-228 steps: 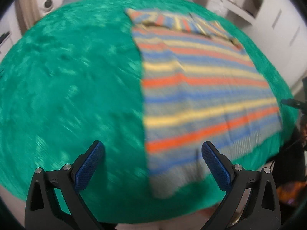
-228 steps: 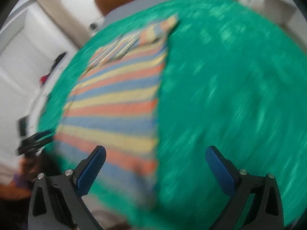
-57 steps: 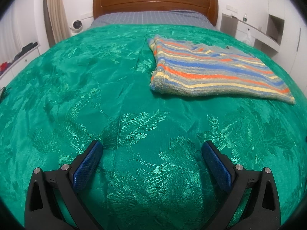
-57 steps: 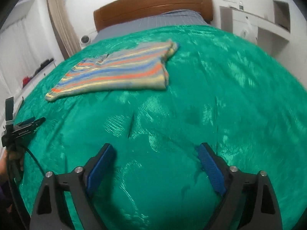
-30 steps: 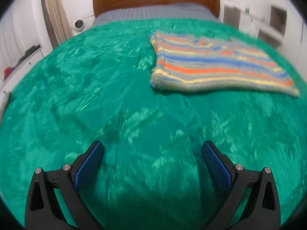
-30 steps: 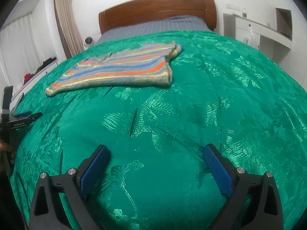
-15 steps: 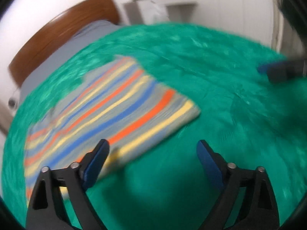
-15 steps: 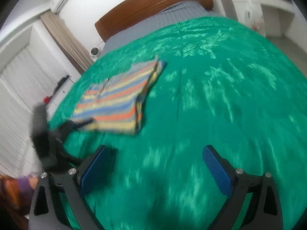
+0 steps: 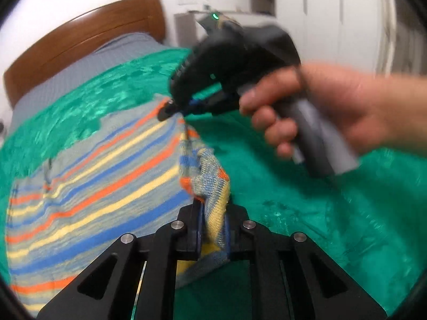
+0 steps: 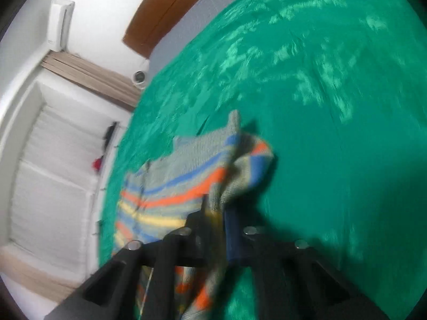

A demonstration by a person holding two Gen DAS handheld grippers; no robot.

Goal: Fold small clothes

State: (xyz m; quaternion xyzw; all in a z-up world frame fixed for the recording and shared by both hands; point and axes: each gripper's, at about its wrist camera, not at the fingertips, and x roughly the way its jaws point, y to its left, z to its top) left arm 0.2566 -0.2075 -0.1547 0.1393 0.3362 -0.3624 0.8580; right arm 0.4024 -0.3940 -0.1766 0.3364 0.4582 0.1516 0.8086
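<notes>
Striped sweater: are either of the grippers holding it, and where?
Both. Left gripper and right gripper are each shut on the striped sweater along its bunched side edge.

Wooden headboard point(image 9: 88, 37), green bedspread point(image 10: 333, 106), white walls, beige curtain point(image 10: 90, 76), white cabinets point(image 9: 320, 13)

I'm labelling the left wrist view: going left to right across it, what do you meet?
Wooden headboard → striped sweater → left gripper pinching its edge → right gripper, held by the right hand.
</notes>
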